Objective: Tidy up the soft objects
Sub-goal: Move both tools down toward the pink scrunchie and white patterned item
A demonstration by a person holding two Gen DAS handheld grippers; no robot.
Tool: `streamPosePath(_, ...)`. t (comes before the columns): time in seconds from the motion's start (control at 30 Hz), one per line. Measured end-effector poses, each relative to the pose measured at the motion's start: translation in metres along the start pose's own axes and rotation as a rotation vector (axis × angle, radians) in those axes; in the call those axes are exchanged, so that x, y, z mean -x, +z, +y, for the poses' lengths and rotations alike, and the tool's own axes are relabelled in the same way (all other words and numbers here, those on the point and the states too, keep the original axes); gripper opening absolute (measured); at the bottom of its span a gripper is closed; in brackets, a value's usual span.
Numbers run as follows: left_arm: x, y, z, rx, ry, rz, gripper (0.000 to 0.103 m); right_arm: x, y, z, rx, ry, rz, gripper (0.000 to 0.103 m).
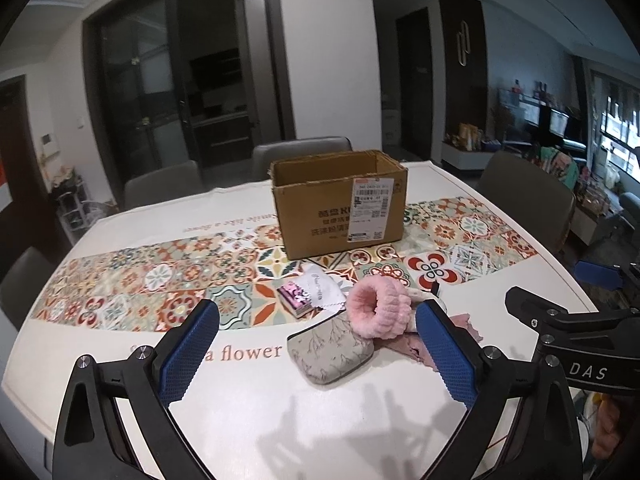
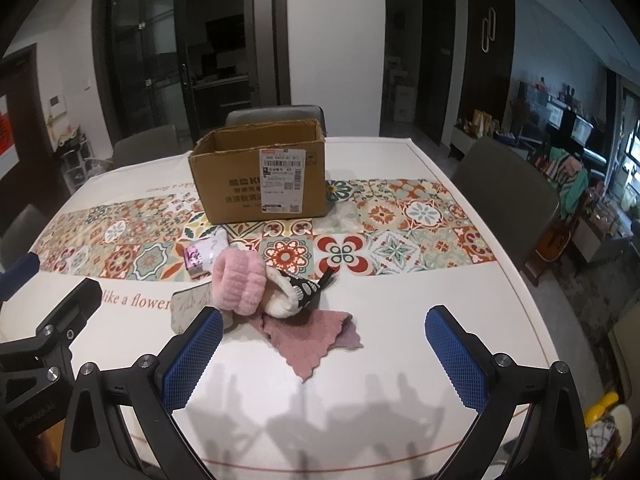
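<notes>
Two grippers, left gripper (image 1: 318, 344) and right gripper (image 2: 324, 354), hung with jaws wide and empty over the soft pile: pink scrunchie (image 1: 378, 308), grey pouch (image 1: 330, 354), mauve cloth (image 2: 316, 338). Cardboard box (image 2: 260, 178) stood beyond, open. Step: approach; next, likely pinching one item.

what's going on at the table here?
A person holds a two-finger tool in each hand over a pile of soft things: a pink fluffy band, a grey pouch, a mauve cloth and a cream plush. Both the left tool and the right tool are open and hold nothing. The cardboard box behind the pile stands open; nothing shows inside it.
</notes>
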State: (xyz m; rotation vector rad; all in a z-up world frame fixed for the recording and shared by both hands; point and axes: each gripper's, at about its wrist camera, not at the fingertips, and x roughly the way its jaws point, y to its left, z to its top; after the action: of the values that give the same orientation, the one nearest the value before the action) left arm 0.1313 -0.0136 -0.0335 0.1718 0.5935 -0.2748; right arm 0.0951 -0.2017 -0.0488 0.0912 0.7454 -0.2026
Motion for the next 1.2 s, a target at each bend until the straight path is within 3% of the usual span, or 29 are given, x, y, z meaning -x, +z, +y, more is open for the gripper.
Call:
streamPosePath(0.17,-0.033,0.009,0.007,-0.041,-0.073,0.053,0.092,-0.020,0.008,0.006,-0.028,-0.011,0.036,0.101)
streamPosePath(0.47,-0.075,0.015,0.015,-0.085,-0.227,0.107,0.091,-0.054,0.016,0.018,-0.083,-0.029,0.117,0.083)
streamPosePath(0.8,-0.121,0.009,0.004,-0.094,-0.370,0.237,0.089,-0.086,0.011,0.021,-0.113,0.005,0.230,0.069)
streamPosePath(1.2,-0.153,0.003,-0.012,-0.175,-0.352,0.260,0.089,-0.133,0.013,0.016,-0.022,0.108,0.342,0.054)
